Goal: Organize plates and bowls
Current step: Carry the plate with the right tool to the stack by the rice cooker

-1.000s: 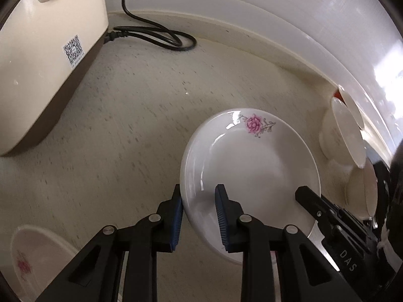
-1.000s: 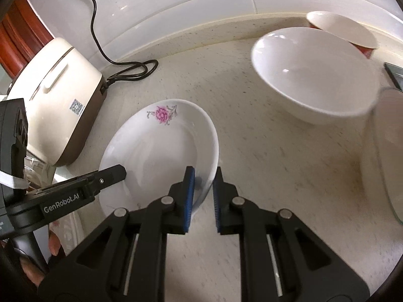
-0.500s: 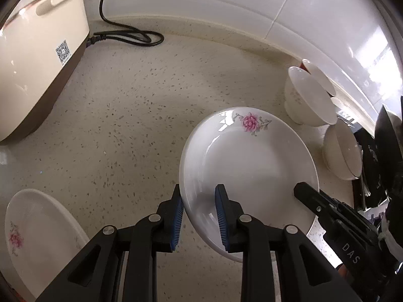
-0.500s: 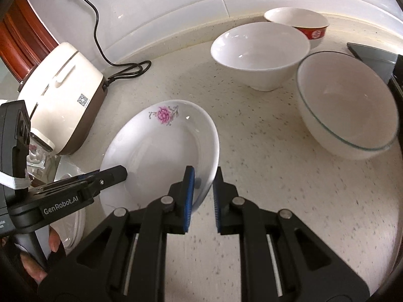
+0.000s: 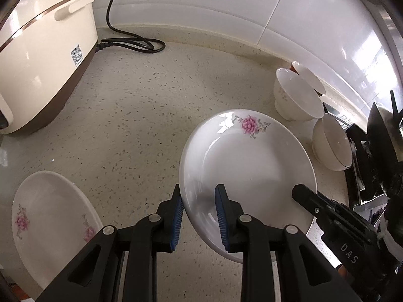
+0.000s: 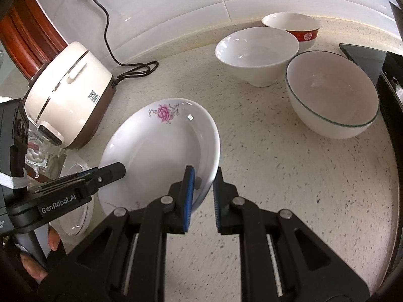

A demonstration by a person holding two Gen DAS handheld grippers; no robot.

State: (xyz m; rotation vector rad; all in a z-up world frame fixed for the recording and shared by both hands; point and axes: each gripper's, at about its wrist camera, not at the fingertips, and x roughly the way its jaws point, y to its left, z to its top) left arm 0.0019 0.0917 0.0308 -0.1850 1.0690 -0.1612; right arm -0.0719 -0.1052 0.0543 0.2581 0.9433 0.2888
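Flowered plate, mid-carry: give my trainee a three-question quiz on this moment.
1. True or false: both grippers clamp the flowered plate.
2. How many bowls stand near the wall? A two, B three, C five.
3. What lies on the counter by the left gripper?

Key: 1 true; the right gripper holds the opposite rim. 2 B. 3 a second flowered plate.
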